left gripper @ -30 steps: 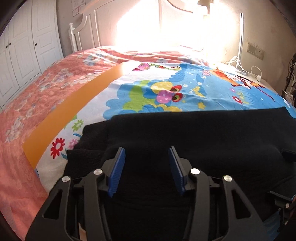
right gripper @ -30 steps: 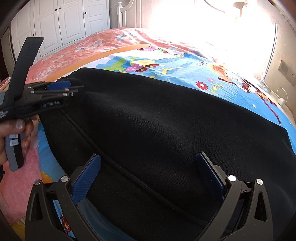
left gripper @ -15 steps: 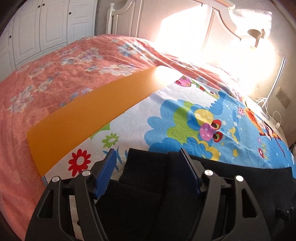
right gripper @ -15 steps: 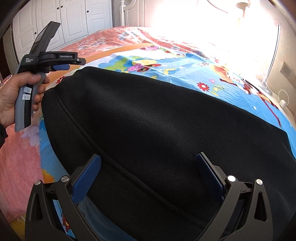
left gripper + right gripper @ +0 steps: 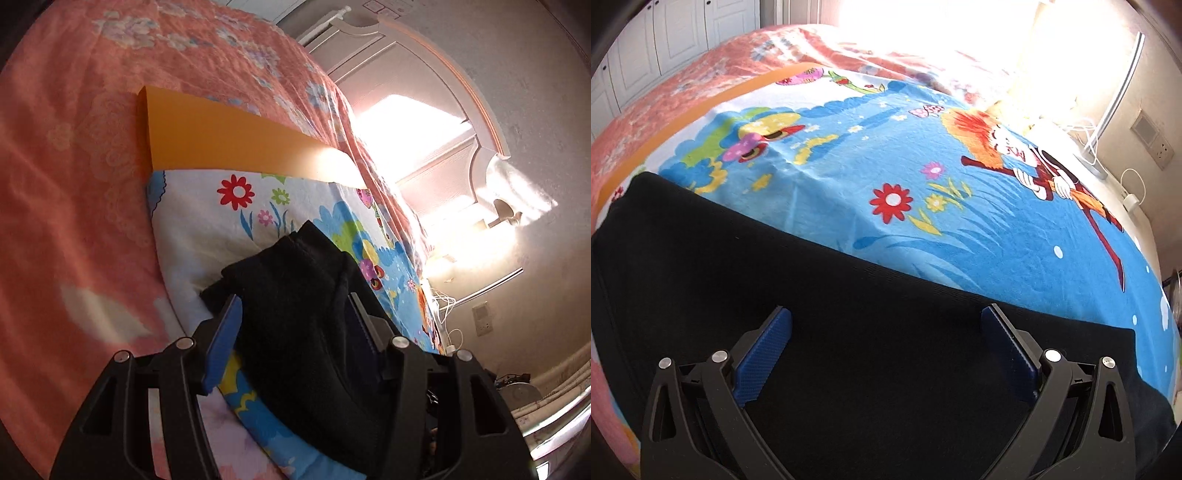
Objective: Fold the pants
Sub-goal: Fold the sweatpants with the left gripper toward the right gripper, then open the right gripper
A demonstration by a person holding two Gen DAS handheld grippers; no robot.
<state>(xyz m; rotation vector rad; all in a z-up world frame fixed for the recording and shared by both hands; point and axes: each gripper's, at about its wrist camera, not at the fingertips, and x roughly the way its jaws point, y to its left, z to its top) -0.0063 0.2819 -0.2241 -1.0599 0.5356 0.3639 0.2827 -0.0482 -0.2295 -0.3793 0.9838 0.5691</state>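
Note:
Black pants [image 5: 812, 295] lie spread flat on a cartoon-print blanket [image 5: 923, 166] on the bed. In the left wrist view the pants' end [image 5: 295, 295] is bunched and raised between the blue pads of my left gripper [image 5: 291, 314], whose jaws stand partly open around the cloth; whether they pinch it I cannot tell. My right gripper [image 5: 886, 325] is wide open, low over the flat black cloth, holding nothing.
The blanket has an orange border [image 5: 221, 140] and lies on a pink floral bedspread [image 5: 74, 184]. A white headboard [image 5: 424, 92] stands at the far end. A wall socket [image 5: 1148, 136] with white cables [image 5: 1126, 177] is at the right. White wardrobe doors [image 5: 665, 37] stand at the far left.
My left gripper has tilted and swung toward the pants' end, with the cloth now bunched between its pads. My right gripper moved forward to the pants' far edge; the left hand has left its view.

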